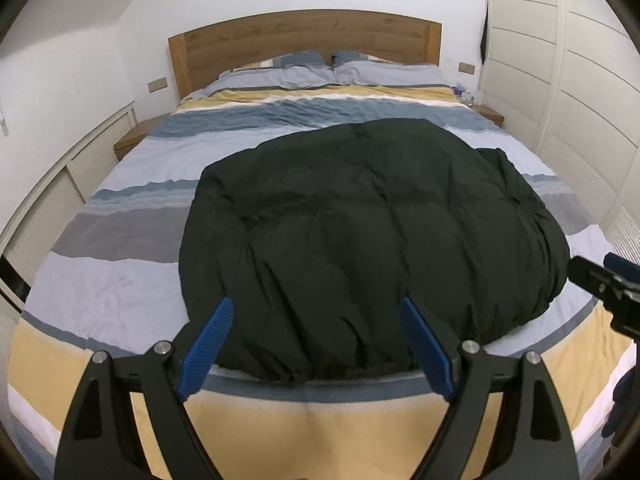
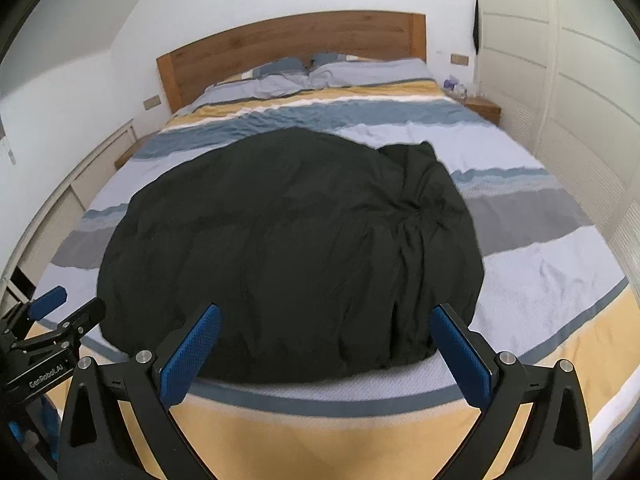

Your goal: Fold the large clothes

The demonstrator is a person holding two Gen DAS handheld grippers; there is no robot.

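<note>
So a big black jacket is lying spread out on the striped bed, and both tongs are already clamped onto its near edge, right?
Not quite. The black jacket does lie on the striped bed, but both wrist views show the left tongs and right tongs open, holding nothing.

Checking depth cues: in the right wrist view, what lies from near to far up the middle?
right gripper → black coat → striped bedspread → pillows → wooden headboard

Matt black jacket (image 1: 372, 232) (puffy cloth)
</note>
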